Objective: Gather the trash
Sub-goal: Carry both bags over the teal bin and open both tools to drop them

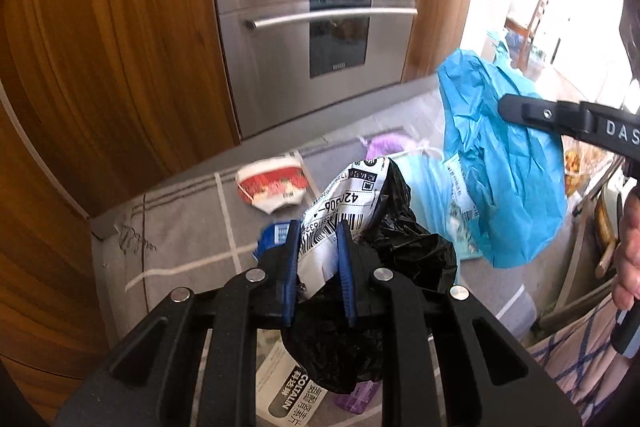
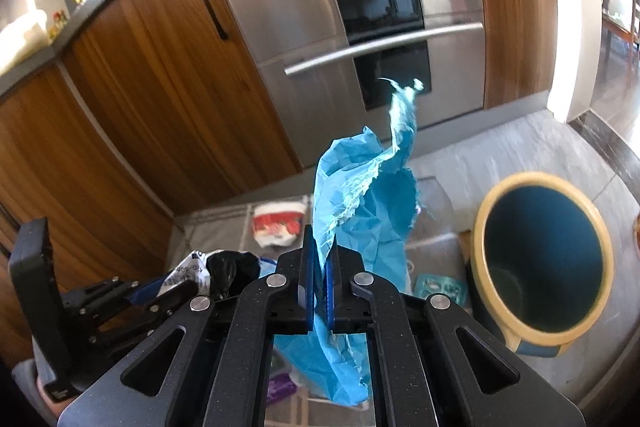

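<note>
My left gripper (image 1: 318,235) is shut on a black plastic mailer bag (image 1: 384,247) with a white shipping label, held above the floor; it also shows in the right wrist view (image 2: 224,269). My right gripper (image 2: 320,251) is shut on a crumpled blue paper sheet (image 2: 360,195), held up in the air; the sheet also shows in the left wrist view (image 1: 508,163). A round bin (image 2: 544,259) with a cream rim and blue inside stands on the floor to the right of the blue sheet.
On the grey floor mat (image 1: 180,227) lie a crushed red-and-white cup (image 1: 276,187), a purple item (image 1: 384,145), a light blue packet (image 1: 432,187) and a white box (image 1: 288,387). Wooden cabinets (image 1: 112,47) and a steel oven (image 1: 320,7) stand behind.
</note>
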### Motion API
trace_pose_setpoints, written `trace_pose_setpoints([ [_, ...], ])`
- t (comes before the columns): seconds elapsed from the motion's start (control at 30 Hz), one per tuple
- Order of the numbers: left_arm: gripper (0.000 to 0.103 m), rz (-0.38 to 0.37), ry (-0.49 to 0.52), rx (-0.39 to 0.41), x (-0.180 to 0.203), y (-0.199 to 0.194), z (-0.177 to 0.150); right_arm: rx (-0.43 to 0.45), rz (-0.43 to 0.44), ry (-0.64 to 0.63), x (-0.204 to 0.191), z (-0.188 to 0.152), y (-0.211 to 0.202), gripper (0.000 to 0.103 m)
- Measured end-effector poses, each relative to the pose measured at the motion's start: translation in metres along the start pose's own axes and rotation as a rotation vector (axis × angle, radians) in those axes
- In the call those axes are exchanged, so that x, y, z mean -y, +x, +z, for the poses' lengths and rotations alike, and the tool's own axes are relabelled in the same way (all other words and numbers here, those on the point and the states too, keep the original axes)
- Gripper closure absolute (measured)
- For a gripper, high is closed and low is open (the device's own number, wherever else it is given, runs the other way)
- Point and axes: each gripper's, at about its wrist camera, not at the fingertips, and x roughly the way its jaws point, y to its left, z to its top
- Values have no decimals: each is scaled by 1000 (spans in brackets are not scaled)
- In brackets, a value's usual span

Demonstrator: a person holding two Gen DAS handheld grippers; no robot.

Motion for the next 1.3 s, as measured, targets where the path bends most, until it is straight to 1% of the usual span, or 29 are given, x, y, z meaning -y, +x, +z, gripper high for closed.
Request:
trace_pose_setpoints([
  [0.13,85,6,-8,39,0,-9,9,25,37,26,1,7,-15,98],
  [0.2,85,-8,-11,70,4,-17,18,51,50,20,1,14,-26,98],
  [0.3,85,-2,27,133,15,-30,30,91,55,-7,0,26,-42,98],
  [0.4,85,-3,49,179,25,-38,40,119,65,-11,7,37,-53,98],
  [0.5,85,-27,46,201,32,-41,52,136,86,4,19,48,-61,98],
  [0.63,85,-70,67,220,48,-39,74,183,37,1,45,70,-68,98],
  [0.73,85,-92,91,237,63,-33,89,195,-10,26,73,79,-64,98],
  [0.8,85,-120,95,229,74,-24,98,194,-45,46,92,80,-62,98],
  [0.93,85,-147,130,222,102,-3,114,159,-100,116,133,77,-55,98],
  [1.07,85,-183,170,205,135,32,127,142,-175,160,168,72,-49,98],
  [1.23,85,-237,223,156,175,75,124,87,-240,208,203,59,-37,98],
  [1.3,85,-261,247,153,187,86,122,55,-267,222,215,53,-30,98],
])
